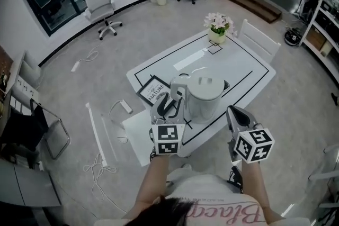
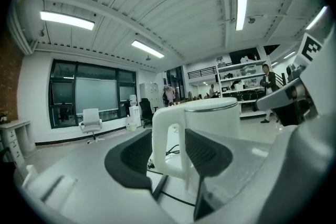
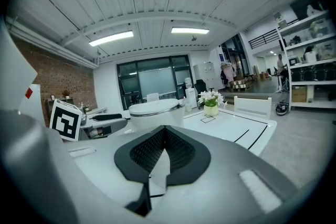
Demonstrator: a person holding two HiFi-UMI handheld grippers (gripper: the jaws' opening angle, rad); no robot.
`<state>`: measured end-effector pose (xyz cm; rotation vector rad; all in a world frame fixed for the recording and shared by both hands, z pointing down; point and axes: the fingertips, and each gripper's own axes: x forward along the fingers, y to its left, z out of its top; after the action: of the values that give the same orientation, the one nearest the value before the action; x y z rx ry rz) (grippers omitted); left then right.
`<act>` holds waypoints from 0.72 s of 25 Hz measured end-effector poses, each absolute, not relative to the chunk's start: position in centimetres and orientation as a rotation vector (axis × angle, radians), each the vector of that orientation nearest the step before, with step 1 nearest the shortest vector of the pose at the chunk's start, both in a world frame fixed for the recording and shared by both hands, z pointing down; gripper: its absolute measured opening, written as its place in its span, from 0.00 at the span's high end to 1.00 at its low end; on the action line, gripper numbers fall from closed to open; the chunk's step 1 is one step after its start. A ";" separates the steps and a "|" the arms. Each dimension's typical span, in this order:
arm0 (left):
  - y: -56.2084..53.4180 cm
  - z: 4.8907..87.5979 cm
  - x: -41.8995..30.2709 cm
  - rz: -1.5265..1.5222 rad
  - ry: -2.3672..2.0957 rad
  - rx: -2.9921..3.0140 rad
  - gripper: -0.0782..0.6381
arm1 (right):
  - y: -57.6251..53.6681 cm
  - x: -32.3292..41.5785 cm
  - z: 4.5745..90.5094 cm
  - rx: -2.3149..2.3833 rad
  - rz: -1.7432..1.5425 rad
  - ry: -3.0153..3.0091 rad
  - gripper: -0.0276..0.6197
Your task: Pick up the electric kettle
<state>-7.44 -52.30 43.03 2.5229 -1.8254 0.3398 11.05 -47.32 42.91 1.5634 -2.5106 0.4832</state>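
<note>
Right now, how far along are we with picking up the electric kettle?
Done: the approach. The left gripper has its jaws against both sides of the handle of the electric kettle, so the grip looks made. In hand: that hold only; the head view shows the kettle standing on the table. The right gripper is idle, jaws together on nothing. Left: lifting the kettle clear.

In the left gripper view, the left gripper [image 2: 168,134] conceals the base of the electric kettle [image 2: 215,115] and the lower end of its handle. In the head view, the same gripper overlaps one corner of the framed sign [image 1: 151,90], whose smaller print is illegible.
</note>
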 end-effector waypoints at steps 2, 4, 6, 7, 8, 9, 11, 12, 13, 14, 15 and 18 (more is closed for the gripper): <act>-54.1 44.1 -7.4 0.367 -1.800 2.519 0.64 | -48.4 11.1 43.5 1.583 0.492 -2.479 0.92; -55.6 44.8 -7.4 0.386 -1.788 2.526 0.64 | -49.2 11.1 44.1 1.598 0.504 -2.450 0.92; -56.9 45.2 -7.3 0.408 -1.795 2.539 0.64 | -49.9 11.2 44.6 1.615 0.521 -2.424 0.92; -57.5 45.4 -7.3 0.415 -1.802 2.544 0.64 | -50.2 11.3 44.9 1.623 0.530 -2.412 0.92; -58.1 45.6 -7.3 0.417 -1.809 2.545 0.64 | -50.5 11.4 45.1 1.629 0.539 -2.403 0.92; -58.7 45.8 -7.3 0.414 -1.817 2.543 0.64 | -50.8 11.4 45.4 1.633 0.545 -2.394 0.92; -59.8 45.9 -7.3 0.408 -1.843 2.544 0.64 | -51.5 11.6 45.8 1.640 0.552 -2.379 0.92; -60.3 46.0 -7.3 0.409 -1.860 2.549 0.64 | -51.9 11.6 46.1 1.642 0.554 -2.370 0.92; -60.8 46.0 -7.4 0.412 -1.875 2.550 0.64 | -52.2 11.7 46.4 1.642 0.557 -2.360 0.92; -61.3 46.1 -7.4 0.411 -1.886 2.546 0.64 | -52.5 11.7 46.7 1.638 0.561 -2.352 0.92; -61.7 46.2 -7.4 0.404 -1.892 2.540 0.64 | -52.8 11.7 47.0 1.631 0.567 -2.346 0.92; -62.5 46.3 -7.4 0.354 -1.897 2.537 0.64 | -53.5 11.6 48.0 1.612 0.586 -2.339 0.92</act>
<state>-7.38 -62.52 46.25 2.5368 -1.8973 0.3539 11.61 -53.48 48.00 1.6121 -2.3391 0.5864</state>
